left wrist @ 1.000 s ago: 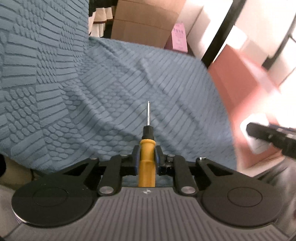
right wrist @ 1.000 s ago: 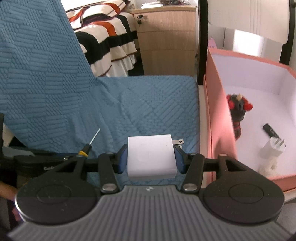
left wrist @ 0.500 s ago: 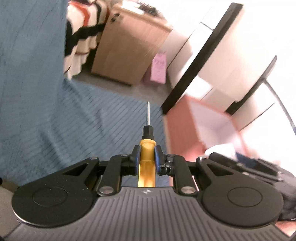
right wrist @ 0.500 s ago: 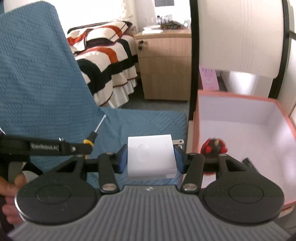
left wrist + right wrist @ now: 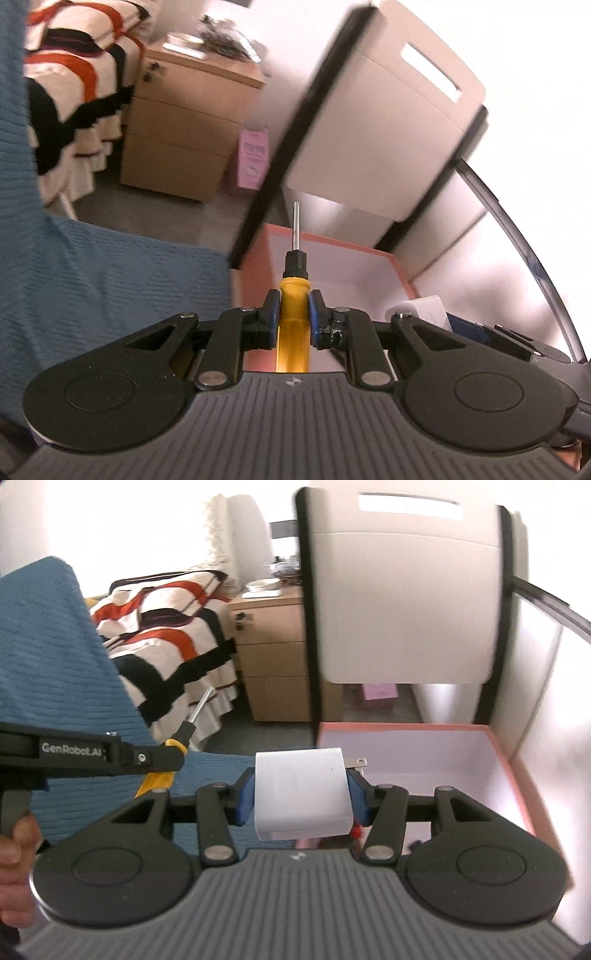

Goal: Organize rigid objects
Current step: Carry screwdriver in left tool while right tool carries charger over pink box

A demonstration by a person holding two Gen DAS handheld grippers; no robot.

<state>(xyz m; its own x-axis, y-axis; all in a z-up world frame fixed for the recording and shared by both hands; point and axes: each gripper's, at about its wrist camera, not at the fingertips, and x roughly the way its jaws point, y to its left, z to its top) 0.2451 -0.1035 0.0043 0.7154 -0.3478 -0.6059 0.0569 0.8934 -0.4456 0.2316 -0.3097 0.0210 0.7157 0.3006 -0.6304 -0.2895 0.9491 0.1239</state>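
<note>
Left tongs (image 5: 291, 314): you had them clamped nearly closed on the yellow-handled screwdriver (image 5: 294, 302), its shaft pointing ahead over the pink box (image 5: 402, 273)
Right tongs (image 5: 301, 794): you held them about half open, blue pads pressed on both sides of the white charger (image 5: 301, 794), prongs sticking out to the right
Pink box: it sat just beside the blue blanket (image 5: 55, 664), below both tongs
Your left hand (image 5: 16, 856): wrapped round the grip
</note>
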